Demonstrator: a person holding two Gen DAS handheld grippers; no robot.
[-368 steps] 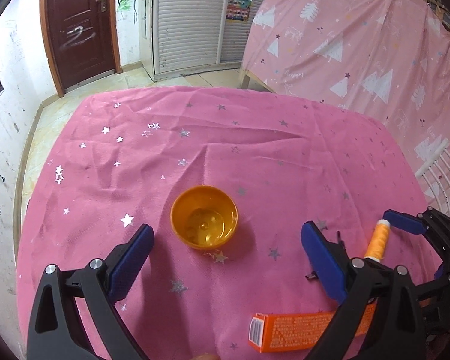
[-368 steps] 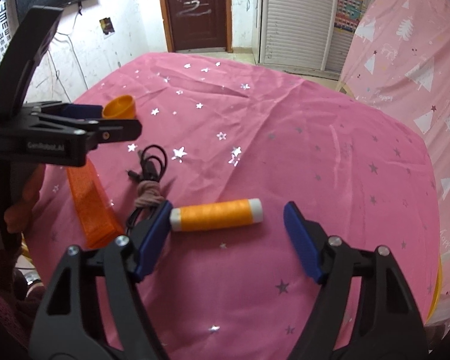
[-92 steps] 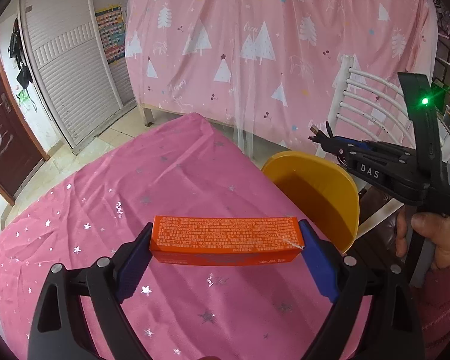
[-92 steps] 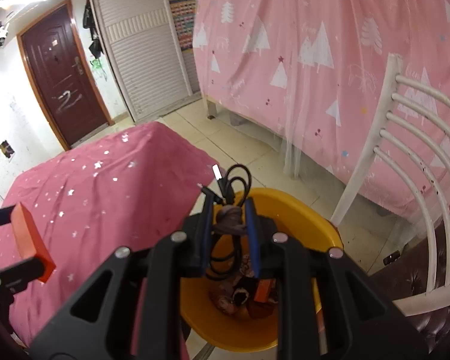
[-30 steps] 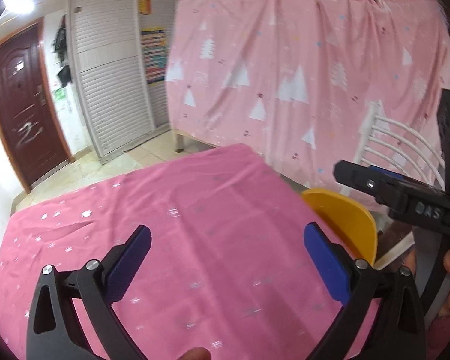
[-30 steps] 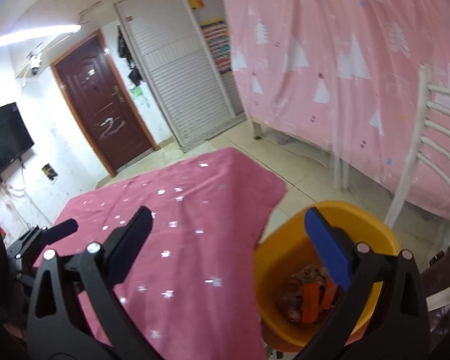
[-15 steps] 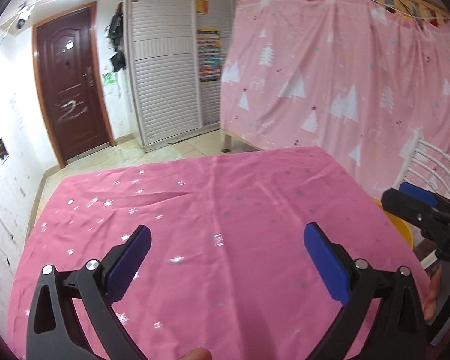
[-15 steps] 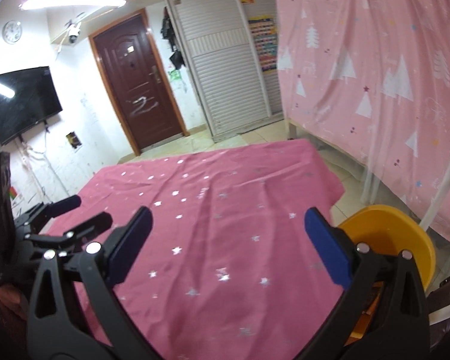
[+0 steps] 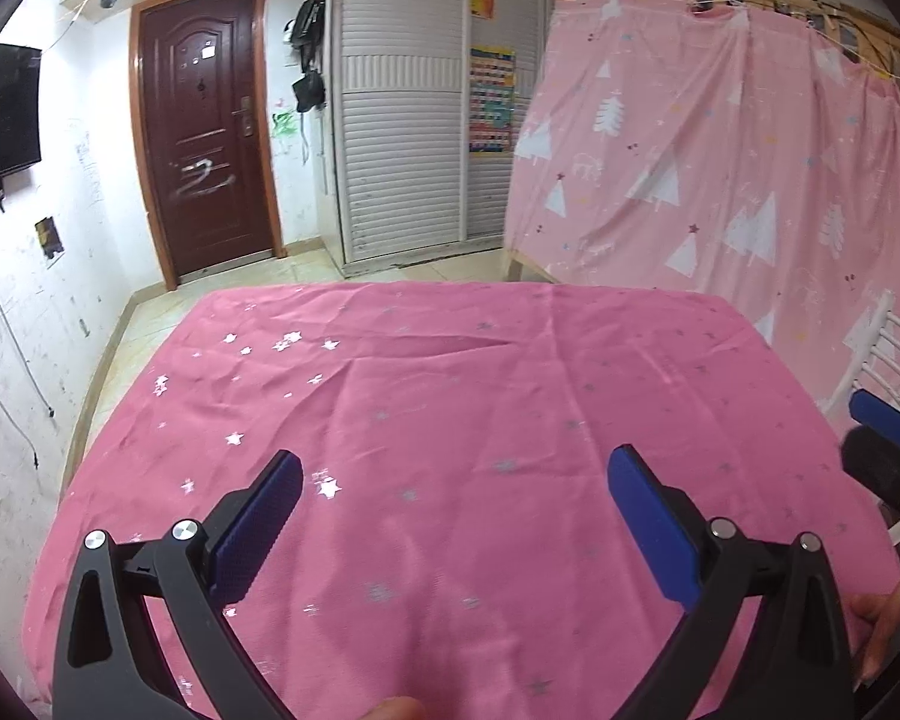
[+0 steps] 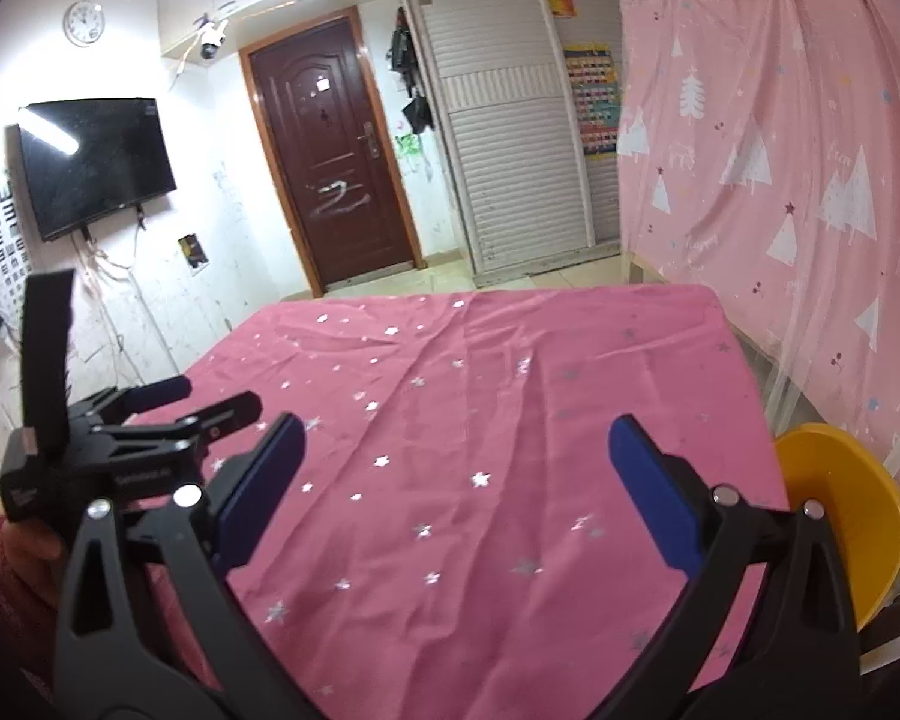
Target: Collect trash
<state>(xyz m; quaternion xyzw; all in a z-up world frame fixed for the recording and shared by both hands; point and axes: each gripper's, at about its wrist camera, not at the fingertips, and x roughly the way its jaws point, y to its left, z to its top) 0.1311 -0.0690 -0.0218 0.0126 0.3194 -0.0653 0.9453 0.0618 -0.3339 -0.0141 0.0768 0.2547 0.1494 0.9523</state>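
My left gripper [image 9: 453, 516] is open over the pink star-print tablecloth [image 9: 450, 396], with only bare cloth between its blue pads. My right gripper [image 10: 456, 474] is also open and holds nothing above the same cloth [image 10: 486, 396]. The yellow trash bin [image 10: 840, 510] stands off the table's right edge, behind the right finger; its inside is hidden. Each gripper shows in the other's view: the right gripper [image 9: 870, 441] at the right edge, and the left gripper [image 10: 210, 396] at the left, held by a hand in a red sleeve [image 10: 6, 576].
A white chair [image 9: 882, 348] and a pink tree-print curtain [image 10: 810, 180] stand to the right of the table. Beyond the far edge are tiled floor, a brown door [image 9: 201, 150] and white louvred wardrobes [image 10: 510, 120]. A television [image 10: 96, 162] hangs on the left wall.
Both cameras have swung away from the bin toward the table and door. The bin has slid to the right edge of the right view. Both grippers stay open and empty.
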